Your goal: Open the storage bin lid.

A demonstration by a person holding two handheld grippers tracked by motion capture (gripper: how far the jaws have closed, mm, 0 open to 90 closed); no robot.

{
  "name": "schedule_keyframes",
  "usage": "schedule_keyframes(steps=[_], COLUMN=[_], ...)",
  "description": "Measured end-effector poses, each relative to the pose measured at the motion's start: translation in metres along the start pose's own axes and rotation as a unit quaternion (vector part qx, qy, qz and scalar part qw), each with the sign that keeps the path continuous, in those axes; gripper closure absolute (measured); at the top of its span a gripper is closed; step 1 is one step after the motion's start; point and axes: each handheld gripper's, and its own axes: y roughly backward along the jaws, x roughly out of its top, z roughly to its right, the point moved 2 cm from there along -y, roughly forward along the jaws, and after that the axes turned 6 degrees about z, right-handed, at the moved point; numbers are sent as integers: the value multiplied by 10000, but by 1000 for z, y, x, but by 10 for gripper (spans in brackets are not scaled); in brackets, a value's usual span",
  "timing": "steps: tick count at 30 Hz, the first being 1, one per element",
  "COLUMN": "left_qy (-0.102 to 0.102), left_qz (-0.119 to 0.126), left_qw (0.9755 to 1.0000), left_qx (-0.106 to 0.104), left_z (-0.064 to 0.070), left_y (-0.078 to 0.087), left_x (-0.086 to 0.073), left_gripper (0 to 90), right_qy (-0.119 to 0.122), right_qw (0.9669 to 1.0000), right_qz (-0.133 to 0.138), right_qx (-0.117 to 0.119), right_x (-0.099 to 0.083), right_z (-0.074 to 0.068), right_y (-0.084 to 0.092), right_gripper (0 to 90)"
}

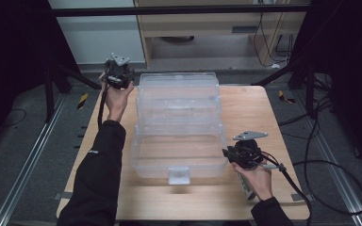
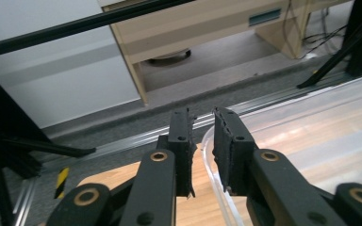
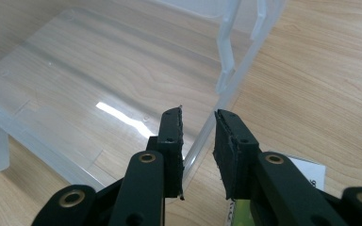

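Clear plastic box (image 1: 178,127) sits mid-frame in the high view on a wooden table (image 1: 245,108). It runs from upper centre down to lower centre, with stepped clear tiers and a small clear latch tab (image 1: 178,175) on its near wall.

Left gripper (image 1: 118,75) is at the upper left of the high view, held in the person's left hand (image 1: 117,96), right at the box's far left corner. In the left gripper view its jaws stand a narrow gap apart, slightly open. The box's clear rim (image 2: 212,160) runs up under the right-hand jaw and curves off right. The gap itself looks free, pads not pressing on anything. Touching the rim or not: cannot tell.

Right gripper (image 1: 226,153) is at the lower right of the high view, held in the right hand (image 1: 257,176), against the box's right wall near the front corner. In the right gripper view the jaws are a small gap apart with the thin clear wall edge (image 3: 202,136) running up between them. Pads straddle the wall but do not visibly squeeze it. A white-and-green printed card (image 3: 294,169) lies on the table just under the right-hand jaw, in the lower right of that view.

Black cable (image 1: 311,188) trails from the right gripper off toward the lower right.
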Motion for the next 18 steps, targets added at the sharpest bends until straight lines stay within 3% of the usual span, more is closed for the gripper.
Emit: schedule_keyframes(steps=[8,18], left_qy=[224,54], left_qz=[107,38], left_qw=[9991,9975], left_qx=[-353,-709], left_z=[0,15], left_y=[35,75], left_x=[-10,-37], left_gripper=[712,686], right_qy=[-79,-36], right_qw=[9999,9999], right_qz=[85,74], right_qx=[58,87], right_x=[-2,-1], right_z=[1,2], right_y=[0,0], right_gripper=[724,719])
